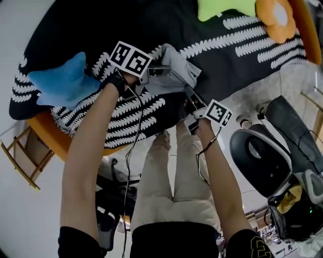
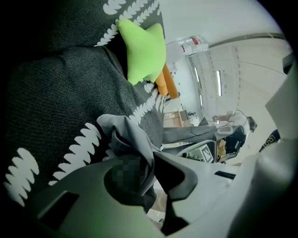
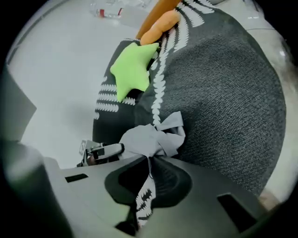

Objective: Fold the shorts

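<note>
Starting with the head view, the grey shorts point(image 1: 179, 70) are seen bunched on the black patterned cover point(image 1: 227, 60), strung between the left gripper point(image 1: 157, 69) and the right gripper point(image 1: 189, 94). One end is taken by each, probably so that the cloth can be drawn out flat before any fold is made. A blue cushion point(image 1: 63, 83) lies beside the left forearm. A green star cushion point(image 1: 222, 7) and an orange cushion point(image 1: 275, 17) are set at the far edge, well apart from the shorts. An office chair point(image 1: 262, 158) stands off the cover, so nothing seems to be in the way.

In the left gripper view, the jaws of the left gripper point(image 2: 151, 158) are closed nearly all the way on a crumpled fold of the shorts point(image 2: 123, 132).

In the right gripper view, the jaws of the right gripper point(image 3: 150, 160) are pressed together, and a thin edge of the shorts point(image 3: 151, 137) appears nipped at their tips. A patterned strip seen in the slit below cannot be identified.
</note>
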{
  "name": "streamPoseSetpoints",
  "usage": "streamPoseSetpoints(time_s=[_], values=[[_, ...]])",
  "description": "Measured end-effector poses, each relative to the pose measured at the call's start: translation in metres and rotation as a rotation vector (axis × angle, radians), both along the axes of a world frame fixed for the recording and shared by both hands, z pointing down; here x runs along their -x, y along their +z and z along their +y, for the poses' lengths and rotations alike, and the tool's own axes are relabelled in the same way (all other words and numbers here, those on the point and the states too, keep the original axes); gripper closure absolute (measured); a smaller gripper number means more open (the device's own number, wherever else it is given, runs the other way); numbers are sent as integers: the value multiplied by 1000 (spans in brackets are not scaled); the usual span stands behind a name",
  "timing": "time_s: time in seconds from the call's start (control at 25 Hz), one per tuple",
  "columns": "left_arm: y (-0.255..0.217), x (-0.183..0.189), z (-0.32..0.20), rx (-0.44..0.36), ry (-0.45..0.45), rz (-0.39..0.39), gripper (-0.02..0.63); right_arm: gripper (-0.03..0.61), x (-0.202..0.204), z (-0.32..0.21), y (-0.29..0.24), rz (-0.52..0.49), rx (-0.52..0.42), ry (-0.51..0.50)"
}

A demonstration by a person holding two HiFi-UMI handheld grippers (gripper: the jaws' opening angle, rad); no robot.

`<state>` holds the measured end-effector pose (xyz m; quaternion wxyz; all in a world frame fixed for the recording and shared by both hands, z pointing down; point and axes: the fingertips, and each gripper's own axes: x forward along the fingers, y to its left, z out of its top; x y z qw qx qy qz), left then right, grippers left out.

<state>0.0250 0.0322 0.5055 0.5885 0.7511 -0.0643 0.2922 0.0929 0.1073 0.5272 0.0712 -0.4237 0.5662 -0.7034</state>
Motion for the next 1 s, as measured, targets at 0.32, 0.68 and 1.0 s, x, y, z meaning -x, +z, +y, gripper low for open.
streamPoseSetpoints(time_s=[0.32, 0.68, 1.0], values=[[-32, -8, 2, 5, -117, 72, 555, 549, -24, -8, -34, 5, -67, -54], [-103, 60, 60, -32, -464, 137, 560, 549, 31, -16, -118, -55, -257, -439], [-58, 94, 105, 337, -706, 172, 558, 548, 53, 6, -60, -89, 91, -642]])
